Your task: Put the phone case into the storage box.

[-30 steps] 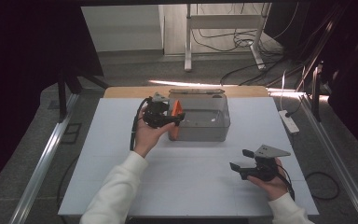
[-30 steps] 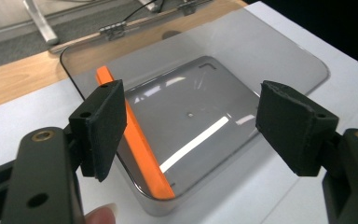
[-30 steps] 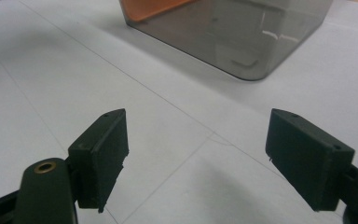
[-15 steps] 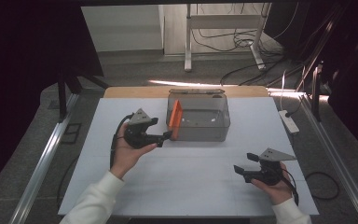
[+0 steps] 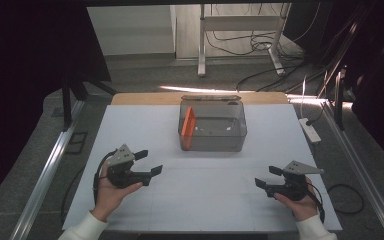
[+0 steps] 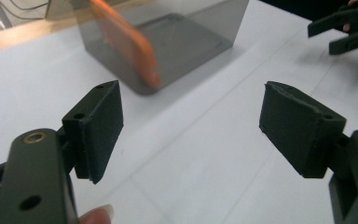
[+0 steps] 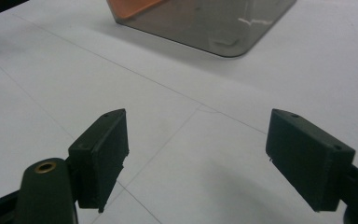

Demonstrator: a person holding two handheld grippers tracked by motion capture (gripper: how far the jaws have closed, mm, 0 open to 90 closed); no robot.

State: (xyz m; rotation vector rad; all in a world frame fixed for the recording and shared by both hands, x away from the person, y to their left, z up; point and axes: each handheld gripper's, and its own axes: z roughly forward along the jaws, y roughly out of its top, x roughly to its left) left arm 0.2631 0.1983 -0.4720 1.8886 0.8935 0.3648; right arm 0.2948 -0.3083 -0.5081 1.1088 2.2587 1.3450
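The grey translucent box (image 5: 212,127) sits at the middle of the table's (image 5: 130,125) far side, with the orange slab (image 5: 188,124) leaning inside against its left wall. Your left claw (image 5: 150,162) and your right claw (image 5: 267,177) hang near the table's front edge, well apart, both spread and holding nothing.

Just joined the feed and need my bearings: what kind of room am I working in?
Probably a lab or recording bay: a white-covered table ringed by dark curtains, loose cables on the floor, and a power strip at the table's edge.
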